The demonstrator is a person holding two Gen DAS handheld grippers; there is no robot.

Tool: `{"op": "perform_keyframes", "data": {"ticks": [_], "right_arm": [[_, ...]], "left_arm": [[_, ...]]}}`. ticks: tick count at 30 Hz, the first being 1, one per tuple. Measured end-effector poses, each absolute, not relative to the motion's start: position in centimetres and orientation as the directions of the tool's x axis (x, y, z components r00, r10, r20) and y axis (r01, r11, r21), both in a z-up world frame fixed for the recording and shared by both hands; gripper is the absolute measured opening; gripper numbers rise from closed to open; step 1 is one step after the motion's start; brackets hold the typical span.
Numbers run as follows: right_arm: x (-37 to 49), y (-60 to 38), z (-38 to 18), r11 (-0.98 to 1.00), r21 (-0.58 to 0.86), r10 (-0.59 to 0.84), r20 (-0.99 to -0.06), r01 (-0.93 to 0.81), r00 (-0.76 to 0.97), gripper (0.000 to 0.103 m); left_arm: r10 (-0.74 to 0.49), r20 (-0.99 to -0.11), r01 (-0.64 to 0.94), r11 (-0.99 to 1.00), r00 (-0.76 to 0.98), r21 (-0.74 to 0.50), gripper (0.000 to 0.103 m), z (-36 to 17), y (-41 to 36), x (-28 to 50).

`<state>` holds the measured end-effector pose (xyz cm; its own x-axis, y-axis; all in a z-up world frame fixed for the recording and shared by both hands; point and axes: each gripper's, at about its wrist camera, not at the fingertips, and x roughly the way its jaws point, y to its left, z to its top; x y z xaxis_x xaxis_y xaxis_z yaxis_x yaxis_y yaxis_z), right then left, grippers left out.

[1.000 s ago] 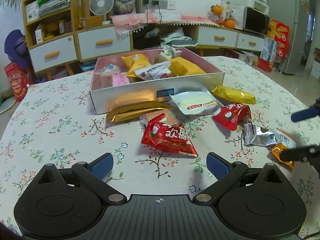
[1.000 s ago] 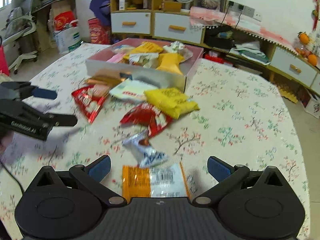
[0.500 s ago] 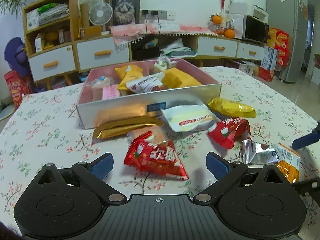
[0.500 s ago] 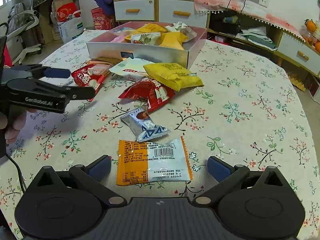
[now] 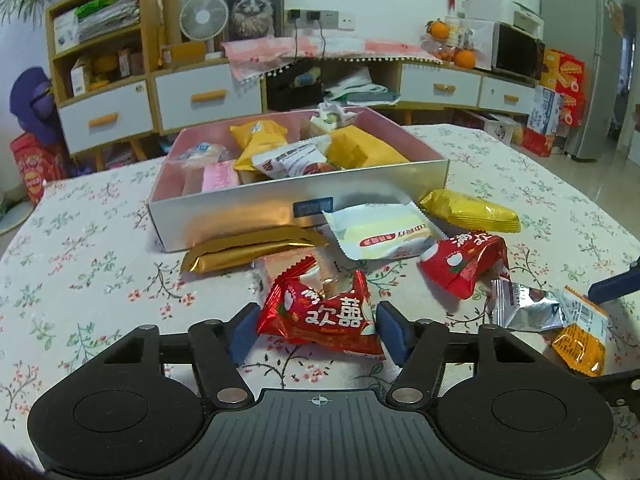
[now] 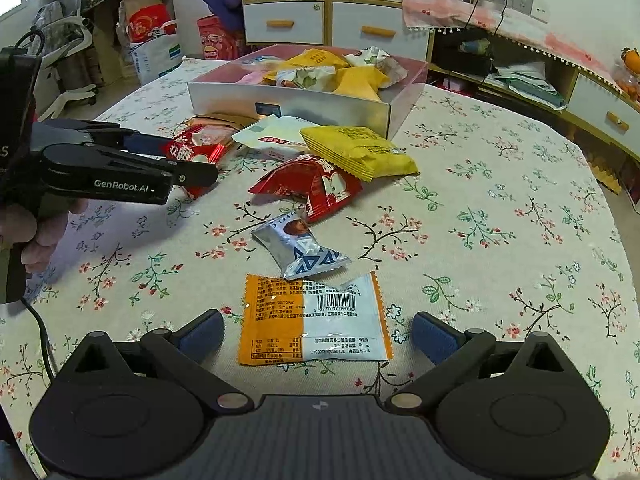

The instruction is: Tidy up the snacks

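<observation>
Closing on the red snack packet (image 5: 324,312), the left gripper (image 5: 318,330) has its jaws just drawn in until both blue pads (image 5: 244,330) meet the packet's crinkled ends, so we read it as gripped while it lies on the floral tablecloth (image 5: 92,264). The packet sits squarely between the fingertips, in front of a gold bar (image 5: 248,252) and the open tray (image 5: 280,210) of snacks. It is glossy red foil with white characters and a round white emblem, now bunched upward in the middle. The right gripper (image 6: 318,334) stands wide, its jaws having closed only slightly, with the orange-and-white sachet (image 6: 314,320) lying flat between the pads (image 6: 434,336) but touched by neither; a silver wrapper (image 6: 298,248) rests just beyond it. A second ago, we saw the left jaws spread far apart with the red packet further ahead and lying flatter, and the sachet sat nearer the right gripper's body.
</observation>
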<state>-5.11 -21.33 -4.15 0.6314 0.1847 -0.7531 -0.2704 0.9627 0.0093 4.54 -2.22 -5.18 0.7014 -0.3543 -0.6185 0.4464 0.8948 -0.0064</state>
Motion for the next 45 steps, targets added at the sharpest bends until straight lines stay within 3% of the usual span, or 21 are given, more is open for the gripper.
{"op": "perform_keyframes", "data": {"ticks": [6, 9, 18, 20, 45], "right_arm": [[-5.1, -21.3, -3.9, 0.960, 0.010, 0.192, -0.749, -0.278, 0.634, 0.058], [-5.1, -21.3, -3.7, 0.958, 0.010, 0.199, -0.745, -0.287, 0.636, 0.045], [-5.3, -21.1, -3.3, 0.952, -0.007, 0.199, -0.742, -0.305, 0.640, 0.034], [-5.3, -21.5, -2.9, 0.957, 0.003, 0.199, -0.732, -0.290, 0.651, 0.025], [-4.4, -23.9, -0.1, 0.976, 0.077, 0.201, -0.670, -0.202, 0.714, 0.024]], "left_arm": [[-0.367, -0.623, 0.462, 0.887, 0.691, -0.010, 0.052, -5.0, -2.1, 4.3], [-0.372, -0.629, 0.467, 0.884, 0.683, -0.015, 0.049, -4.9, -2.1, 4.3], [-0.391, -0.636, 0.484, 0.875, 0.665, -0.033, 0.046, -4.5, -2.2, 3.9], [-0.396, -0.634, 0.488, 0.872, 0.664, -0.034, 0.046, -4.4, -2.2, 3.8], [-0.413, -0.674, 0.492, 0.866, 0.612, -0.084, 0.046, -2.5, -2.2, 4.0]]}}
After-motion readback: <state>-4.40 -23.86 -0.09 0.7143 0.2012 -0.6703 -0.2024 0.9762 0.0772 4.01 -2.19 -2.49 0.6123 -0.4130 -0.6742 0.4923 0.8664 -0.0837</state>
